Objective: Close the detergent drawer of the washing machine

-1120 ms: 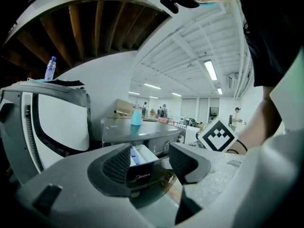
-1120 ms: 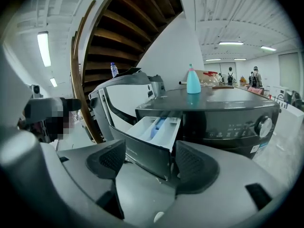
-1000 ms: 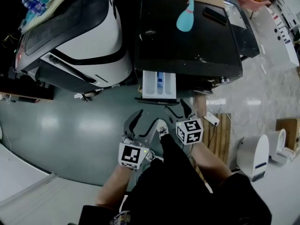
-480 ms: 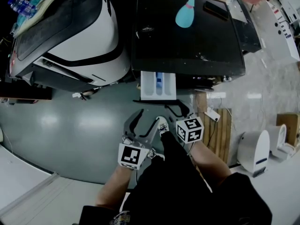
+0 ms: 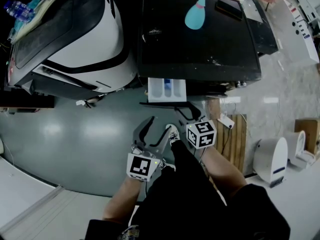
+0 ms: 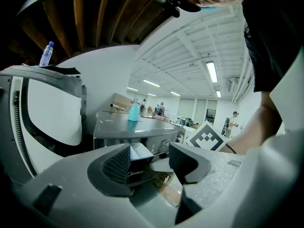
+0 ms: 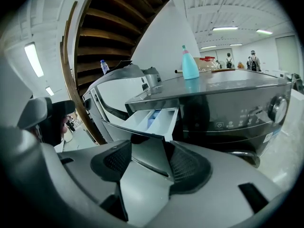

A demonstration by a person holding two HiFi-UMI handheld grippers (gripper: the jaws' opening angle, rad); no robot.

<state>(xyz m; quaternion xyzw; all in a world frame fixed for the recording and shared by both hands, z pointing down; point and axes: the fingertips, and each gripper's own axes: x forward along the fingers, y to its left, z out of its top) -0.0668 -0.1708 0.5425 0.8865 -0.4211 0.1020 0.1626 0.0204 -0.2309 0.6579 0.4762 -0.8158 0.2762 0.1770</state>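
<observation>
The dark washing machine [image 5: 200, 39] has its white detergent drawer [image 5: 167, 89] pulled out toward me. In the right gripper view the drawer [image 7: 152, 120] sticks out at the machine's upper left. The right end of its grey front panel lies between my right gripper's pads. My right gripper [image 5: 187, 111] is at that corner, its jaws [image 7: 147, 158] narrowed round the panel and close against it. Lower down, away from the machine, my left gripper [image 5: 152, 129] is open with nothing between its jaws [image 6: 149, 163]. The drawer [image 6: 140, 151] shows beyond the left gripper.
A teal bottle [image 5: 194, 15] and a flat dark object [image 5: 229, 9] lie on the machine's top. A large white-and-black machine [image 5: 75, 39] stands to the left. A wooden pallet [image 5: 235, 139] and a white appliance [image 5: 272, 161] are to the right. My shoe [image 5: 172, 134] is between the grippers.
My right gripper moved up to the drawer's front corner and its jaws narrowed. The drawer looks slightly shorter than before. The left gripper barely shifted.
</observation>
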